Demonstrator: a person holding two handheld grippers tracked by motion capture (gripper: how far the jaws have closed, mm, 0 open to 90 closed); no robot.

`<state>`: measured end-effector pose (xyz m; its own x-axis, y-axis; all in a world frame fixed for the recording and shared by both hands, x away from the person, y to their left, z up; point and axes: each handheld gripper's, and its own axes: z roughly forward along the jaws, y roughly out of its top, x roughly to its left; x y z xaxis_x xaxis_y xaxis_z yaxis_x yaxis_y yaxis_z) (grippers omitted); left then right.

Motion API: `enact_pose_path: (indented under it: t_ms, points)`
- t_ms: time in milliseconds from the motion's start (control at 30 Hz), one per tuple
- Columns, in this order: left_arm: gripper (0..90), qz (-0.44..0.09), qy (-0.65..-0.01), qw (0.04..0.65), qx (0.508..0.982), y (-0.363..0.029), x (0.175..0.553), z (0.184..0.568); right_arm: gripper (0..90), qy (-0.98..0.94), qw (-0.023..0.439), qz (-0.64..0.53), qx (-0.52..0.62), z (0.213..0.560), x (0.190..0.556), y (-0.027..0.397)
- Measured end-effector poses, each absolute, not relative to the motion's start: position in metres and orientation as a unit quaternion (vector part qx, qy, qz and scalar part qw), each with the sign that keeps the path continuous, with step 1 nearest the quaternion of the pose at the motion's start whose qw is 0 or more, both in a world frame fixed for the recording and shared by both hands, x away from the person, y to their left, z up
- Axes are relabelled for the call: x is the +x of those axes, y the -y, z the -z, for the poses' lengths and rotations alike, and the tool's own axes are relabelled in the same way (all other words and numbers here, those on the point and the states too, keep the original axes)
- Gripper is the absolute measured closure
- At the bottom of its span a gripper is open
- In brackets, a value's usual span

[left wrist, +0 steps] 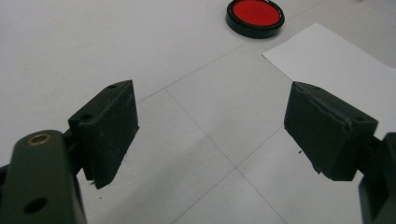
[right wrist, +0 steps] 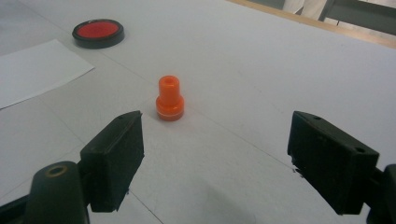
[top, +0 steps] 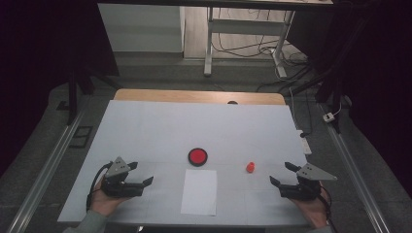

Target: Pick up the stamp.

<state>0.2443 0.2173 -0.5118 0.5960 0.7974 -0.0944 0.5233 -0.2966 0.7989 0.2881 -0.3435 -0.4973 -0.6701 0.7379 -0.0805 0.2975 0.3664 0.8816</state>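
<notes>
1. The table, covered in a pale sheet, carried everything; the left tongs and the right tongs rested near its close edge, well apart. Each pair stood spread as wide as it went, with nothing between the jaws and nothing held.
2. The white paper lay flat between the two tongs, somewhat nearer the left pair. It looked thin, light and floppy, and would likely slide or buckle if pushed from one edge. In the left gripper view its far corner was cut off by the frame.
3. The round ink pad, black rim with a red face, sat just beyond the paper, ahead of and inward from the left tongs. It seemed low, stiff and hard to pinch; whether its red face was wet could not be told.
4. The orange stamp stood upright just ahead of the right tongs, slightly toward that pair's left jaw, apart from both. It looked small, light, rigid and probably smooth plastic, easily tipped. The narrow neck above the wider base seemed the best hold. Its underside was hidden.
</notes>
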Motion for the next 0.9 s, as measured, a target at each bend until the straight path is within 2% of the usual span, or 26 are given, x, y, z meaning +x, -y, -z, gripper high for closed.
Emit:
enact_pose_path:
  t_ms: [900]
  points:
    - [17.8,-0.174,-0.412,0.434,0.782,-0.2223,0.2425,0.5063,25.8,-0.795,0.229,-0.454,0.330,0.4909,0.2876,0.3379]
